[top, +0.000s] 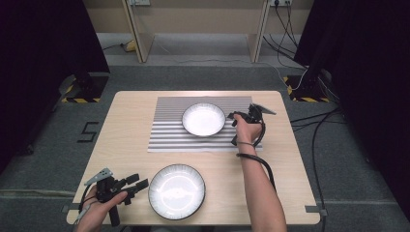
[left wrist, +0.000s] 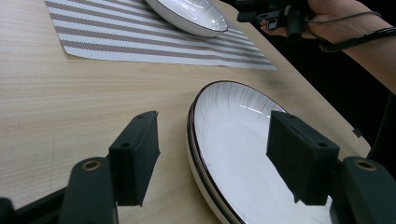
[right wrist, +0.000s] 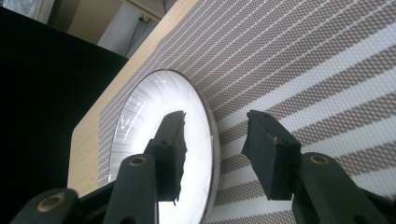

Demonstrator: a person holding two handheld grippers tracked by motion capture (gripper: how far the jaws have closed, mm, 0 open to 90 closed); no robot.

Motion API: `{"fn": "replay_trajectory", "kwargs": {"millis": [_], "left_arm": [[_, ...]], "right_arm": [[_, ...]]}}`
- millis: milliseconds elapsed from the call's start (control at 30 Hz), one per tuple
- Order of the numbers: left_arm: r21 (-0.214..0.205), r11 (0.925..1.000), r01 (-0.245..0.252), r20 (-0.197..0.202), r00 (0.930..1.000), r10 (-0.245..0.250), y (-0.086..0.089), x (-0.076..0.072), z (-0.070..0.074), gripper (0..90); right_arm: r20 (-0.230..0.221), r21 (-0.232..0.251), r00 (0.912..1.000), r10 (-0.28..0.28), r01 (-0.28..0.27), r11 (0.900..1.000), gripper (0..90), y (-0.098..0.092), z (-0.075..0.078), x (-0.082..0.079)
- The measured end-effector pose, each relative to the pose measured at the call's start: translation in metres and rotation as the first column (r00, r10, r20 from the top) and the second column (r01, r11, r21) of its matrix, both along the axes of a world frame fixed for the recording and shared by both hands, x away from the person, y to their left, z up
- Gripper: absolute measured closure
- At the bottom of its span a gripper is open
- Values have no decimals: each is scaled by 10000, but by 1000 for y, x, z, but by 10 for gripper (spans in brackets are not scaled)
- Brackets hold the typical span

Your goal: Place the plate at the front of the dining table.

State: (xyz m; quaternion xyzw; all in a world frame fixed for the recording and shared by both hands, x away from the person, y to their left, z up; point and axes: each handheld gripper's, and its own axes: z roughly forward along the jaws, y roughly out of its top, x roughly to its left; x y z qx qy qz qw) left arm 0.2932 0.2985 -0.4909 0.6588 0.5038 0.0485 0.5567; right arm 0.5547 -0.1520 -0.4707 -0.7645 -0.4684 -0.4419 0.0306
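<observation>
Straddling the rim of the small white plate (right wrist: 154,135), the right hand-held gripper (top: 235,117) has its jaws spread wide: one jaw over the plate's inside, the other outside over the striped placemat (top: 169,128), neither pad pressing on the rim. No grip on the plate. The plate sits flat on the placemat, directly in front of the right hand-held gripper's jaws, rim just between them.

Left hand-held gripper (top: 138,183) sits low at the near edge of the worktop (top: 125,145), jaws apart and holding nothing. The large dark-rimmed plate (top: 177,191) lies flat on the bare worktop just beyond its jaw tips; in the left gripper view its rim runs up between the two jaws, one jaw over the wood, the other over the plate's white inside. Can't tell whether that jaw touches the plate.

Both plates are well apart, the small one beyond the large one from the left hand-held gripper.
</observation>
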Motion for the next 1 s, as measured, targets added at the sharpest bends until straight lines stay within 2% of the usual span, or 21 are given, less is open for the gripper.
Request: {"fn": "replay_trajectory", "kwargs": {"millis": [200, 633, 1000], "left_arm": [[10, 10000, 75, -2, 10000, -75, -3, 0, 0, 337], [22, 10000, 71, 2, 10000, -71, -3, 0, 0, 337], [52, 10000, 80, 1, 10000, -80, -4, -1, 1, 337]], "right_arm": [[-37, 150, 10000, -13, 14, 9999, 560, -6, 0, -9], [135, -72, 9995, 277, -276, 9996, 553, -9, 8, -23], [262, -139, 9982, 540, -536, 9985, 547, -17, 11, -48]]}}
